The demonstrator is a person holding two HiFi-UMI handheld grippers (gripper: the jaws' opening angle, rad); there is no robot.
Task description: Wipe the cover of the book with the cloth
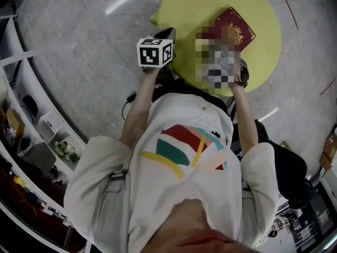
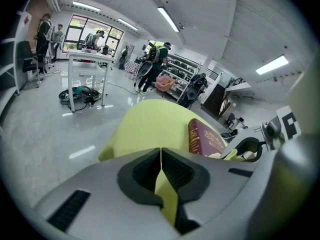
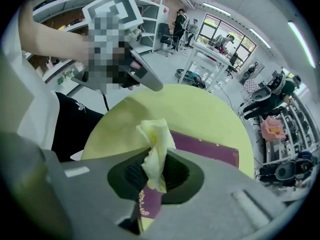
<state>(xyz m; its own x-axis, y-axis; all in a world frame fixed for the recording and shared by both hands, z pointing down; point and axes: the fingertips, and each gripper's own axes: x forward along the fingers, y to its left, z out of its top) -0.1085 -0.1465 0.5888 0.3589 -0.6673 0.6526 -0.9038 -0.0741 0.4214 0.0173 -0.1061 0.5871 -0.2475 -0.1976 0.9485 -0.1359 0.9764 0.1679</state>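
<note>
A maroon book (image 1: pixel 238 29) with gold print lies on a round yellow table (image 1: pixel 200 4). It also shows in the left gripper view (image 2: pixel 202 136) and the right gripper view (image 3: pixel 212 146). My right gripper (image 3: pixel 152 154) hangs over the book's near edge, shut on a crumpled pale yellow cloth (image 3: pixel 155 144) that sticks up between the jaws. In the head view a mosaic patch mostly covers it. My left gripper (image 2: pixel 161 151) is shut, with nothing seen between its tips. It hovers at the table's left edge (image 1: pixel 169 35), left of the book.
A grey polished floor (image 1: pixel 79 46) surrounds the table. White shelving (image 1: pixel 31 115) with small items runs along the left. People stand by a white table (image 2: pixel 87 59) and racks far off. A dark office chair (image 1: pixel 289 167) stands behind my right side.
</note>
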